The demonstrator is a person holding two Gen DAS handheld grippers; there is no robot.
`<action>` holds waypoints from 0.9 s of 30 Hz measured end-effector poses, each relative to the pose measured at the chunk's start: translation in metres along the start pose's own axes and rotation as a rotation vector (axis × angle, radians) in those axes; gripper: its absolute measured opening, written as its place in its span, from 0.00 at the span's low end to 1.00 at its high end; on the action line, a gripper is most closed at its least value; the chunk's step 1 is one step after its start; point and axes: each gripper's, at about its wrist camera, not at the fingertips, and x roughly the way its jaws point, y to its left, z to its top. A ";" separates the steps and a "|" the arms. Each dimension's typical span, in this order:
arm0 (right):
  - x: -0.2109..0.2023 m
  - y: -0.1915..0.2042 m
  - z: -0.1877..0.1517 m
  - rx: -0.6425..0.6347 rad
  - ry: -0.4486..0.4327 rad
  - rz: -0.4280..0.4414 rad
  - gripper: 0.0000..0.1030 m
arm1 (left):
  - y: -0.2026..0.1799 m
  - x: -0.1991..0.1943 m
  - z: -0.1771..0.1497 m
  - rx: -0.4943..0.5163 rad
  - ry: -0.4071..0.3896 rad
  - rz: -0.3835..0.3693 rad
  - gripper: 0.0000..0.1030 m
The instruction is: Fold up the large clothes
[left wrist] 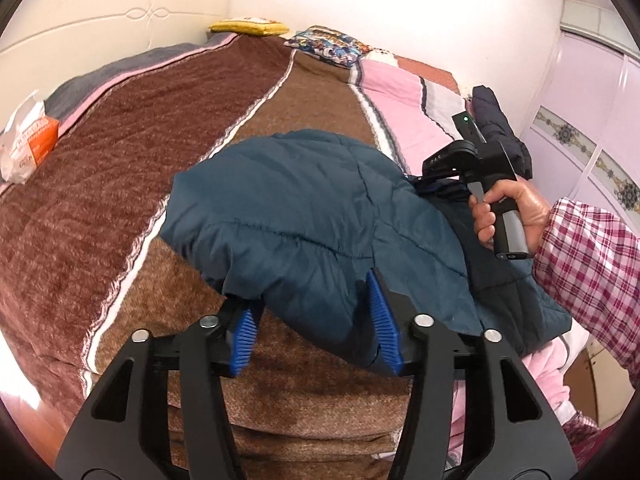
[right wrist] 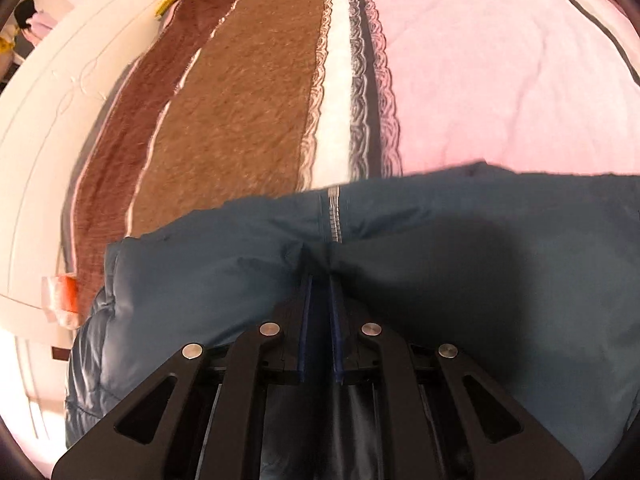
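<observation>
Teal quilted puffer jacket (left wrist: 304, 216) on brown striped bed blanket (left wrist: 120, 184); R claw (right wrist: 320, 280) pinched on the jacket's zip edge, L claw (left wrist: 312, 320) spread wide, straddling its near fold, nothing gripped.

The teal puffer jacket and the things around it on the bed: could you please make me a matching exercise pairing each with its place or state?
Things:
1. teal puffer jacket
2. left gripper
3. right gripper
4. yellow cushion

States:
A. open, fabric between its fingers
B. far end of the bed, by the headboard
C. shut on fabric near the zipper
D. bunched on the brown blanket

Pairs: 1-D, 2-A, 3-C, 4-B
</observation>
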 end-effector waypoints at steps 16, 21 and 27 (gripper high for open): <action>-0.092 -0.008 -0.066 -0.102 -0.087 0.119 0.12 | 0.040 0.020 0.003 -0.362 0.081 -0.144 0.59; -0.111 -0.021 -0.132 -0.138 -0.040 0.148 0.12 | 0.027 0.025 0.002 -0.261 0.077 -0.033 0.26; -0.111 -0.030 -0.177 -0.094 0.015 0.204 0.12 | 0.016 0.012 0.010 -0.179 0.039 0.001 0.19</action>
